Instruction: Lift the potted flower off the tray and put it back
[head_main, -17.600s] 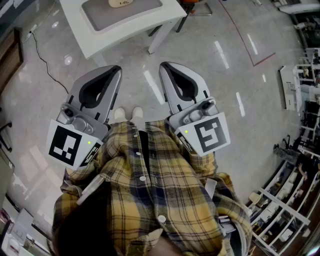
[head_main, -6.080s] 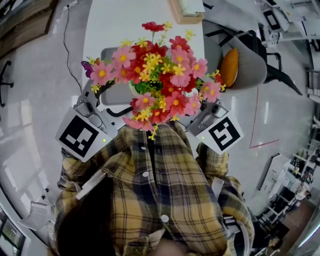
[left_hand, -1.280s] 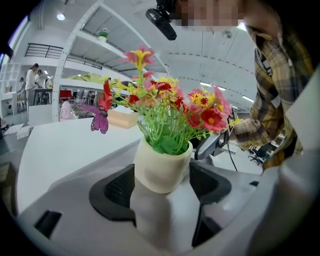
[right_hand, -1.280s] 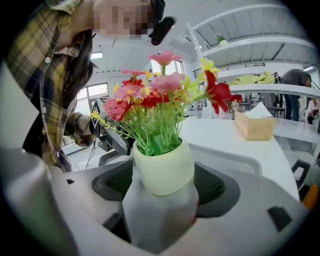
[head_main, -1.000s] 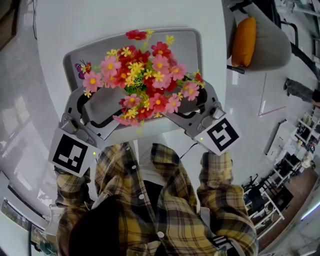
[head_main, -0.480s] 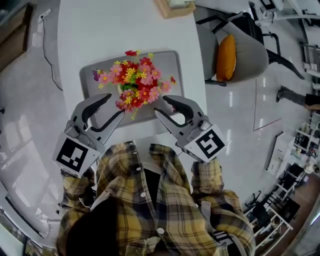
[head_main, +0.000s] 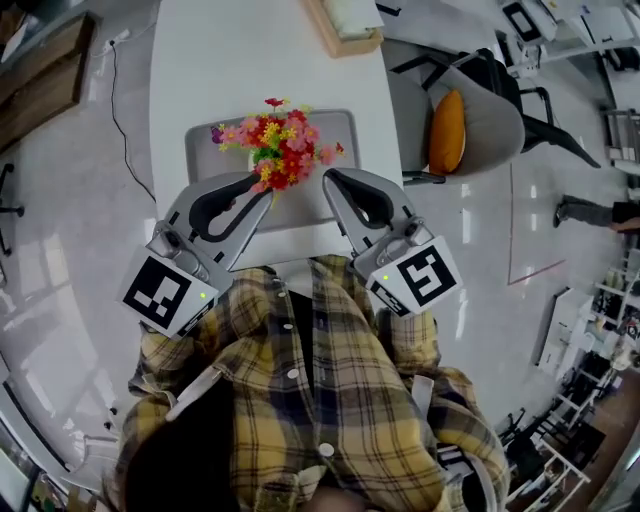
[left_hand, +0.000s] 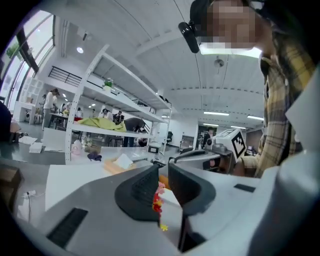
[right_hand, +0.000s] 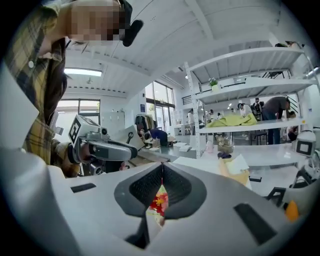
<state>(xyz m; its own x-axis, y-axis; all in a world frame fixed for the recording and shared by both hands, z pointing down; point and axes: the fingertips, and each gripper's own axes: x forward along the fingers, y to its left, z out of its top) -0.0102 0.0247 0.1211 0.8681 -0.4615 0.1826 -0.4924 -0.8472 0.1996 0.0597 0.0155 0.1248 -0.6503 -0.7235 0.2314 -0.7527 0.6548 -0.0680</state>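
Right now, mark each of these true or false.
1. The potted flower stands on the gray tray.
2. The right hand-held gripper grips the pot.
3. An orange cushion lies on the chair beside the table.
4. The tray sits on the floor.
1. True. The potted flower stands on the gray tray.
2. False. The right hand-held gripper has its jaws shut on nothing and does not touch the pot.
3. True. The orange cushion lies on the chair at the table's right side.
4. False. The tray sits on the white table.
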